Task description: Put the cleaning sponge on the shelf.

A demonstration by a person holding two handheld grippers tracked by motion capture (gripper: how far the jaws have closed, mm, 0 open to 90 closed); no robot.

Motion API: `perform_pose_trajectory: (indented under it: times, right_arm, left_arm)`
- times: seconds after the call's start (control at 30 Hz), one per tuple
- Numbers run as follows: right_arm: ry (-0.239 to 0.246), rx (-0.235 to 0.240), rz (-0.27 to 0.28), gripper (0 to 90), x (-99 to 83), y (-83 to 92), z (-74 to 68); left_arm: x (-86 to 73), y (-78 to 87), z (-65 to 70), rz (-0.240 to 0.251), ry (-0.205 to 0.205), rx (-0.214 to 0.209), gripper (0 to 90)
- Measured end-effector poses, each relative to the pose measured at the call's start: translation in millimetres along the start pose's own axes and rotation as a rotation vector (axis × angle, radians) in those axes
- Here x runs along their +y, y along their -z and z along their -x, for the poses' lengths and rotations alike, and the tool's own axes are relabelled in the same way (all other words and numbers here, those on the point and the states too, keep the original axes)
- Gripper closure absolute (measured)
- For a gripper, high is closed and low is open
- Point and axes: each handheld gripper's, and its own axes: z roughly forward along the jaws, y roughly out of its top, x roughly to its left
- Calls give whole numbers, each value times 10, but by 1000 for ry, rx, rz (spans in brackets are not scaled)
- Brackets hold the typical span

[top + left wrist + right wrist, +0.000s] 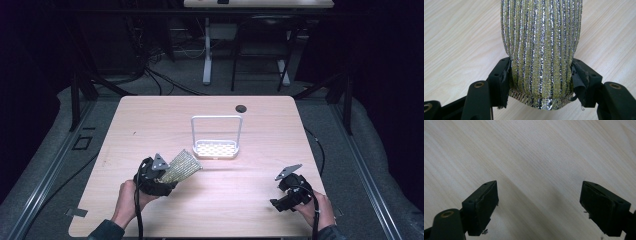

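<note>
Two tongs: left tongs (540,75) clamp a ribbed gold-and-silver scouring cloth (541,45), right tongs (539,205) gape wide.

A dim room surrounds a brightly lit wooden surface (150,125), brightest around the white wire rack (217,137). Soft shadows fall nearer the person than the rack. Both gripper views are sharp, evenly lit, without glare.

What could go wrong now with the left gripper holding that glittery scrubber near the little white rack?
The left gripper pinches the scrubber only near one end, so it might sag or slip free. Its loose end points toward the white rack and could snag the tall handle or push the rack across the table.
</note>
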Motion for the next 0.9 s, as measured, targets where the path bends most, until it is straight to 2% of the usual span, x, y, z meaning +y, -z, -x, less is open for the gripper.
perform_pose_trajectory:
  times: [0.47, 0.7, 0.9]
  right_arm:
    - [-4, 1, 0, 148, -4, 5, 1]
    - [-1, -4, -4, 148, -5, 4, 0]
    - [-3, -1, -6, 149, -7, 8, -2]
  left_arm:
    - [193, -147, 102, -9, -36, -31, 388]
    - [323, -291, 185, -21, -60, -41, 384]
    - [448, -406, 219, -26, -62, -43, 379]
